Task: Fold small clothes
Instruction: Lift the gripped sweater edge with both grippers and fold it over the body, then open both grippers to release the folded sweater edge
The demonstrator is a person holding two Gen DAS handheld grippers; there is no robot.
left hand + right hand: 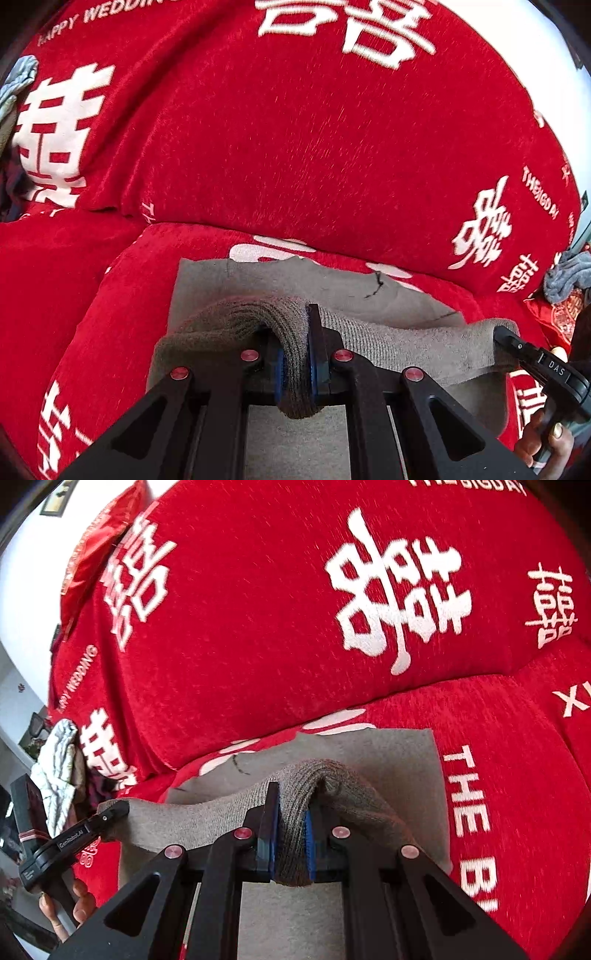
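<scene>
The red sofa cover [295, 147] fills nearly everything you see in both wrist views, its white double-happiness characters and English lettering spread across the back cushion from nine o'clock round to three o'clock. The seat cushion bulges forward beneath it, and the seam between seat and back runs across the middle of each picture.

On that seat lies the grey garment [369, 291], the piece you are folding. Its flat part rests on the cushion at about twelve o'clock from your fingers, with a thin dark mark on it toward one o'clock in the left view. Its near edge is lifted off the seat and stretched as a band between your two tools.

Your left gripper [297, 365] is clamped tight on a bunched ribbed fold of that garment, the blue pads [279, 373] pressing it from both sides. Your right gripper [290, 845] does the same at the other end, jaws narrow, cloth squeezed between them. In the left view the right tool enters at four o'clock, biting the far end of the band; in the right view the left tool comes in at eight o'clock.

A crumpled blue-grey cloth [567, 275] sits at three o'clock in the left view, near the sofa's end. A pale crumpled cloth [59, 760] lies at nine o'clock in the right view. Your fingers [550, 439] show at five o'clock.
</scene>
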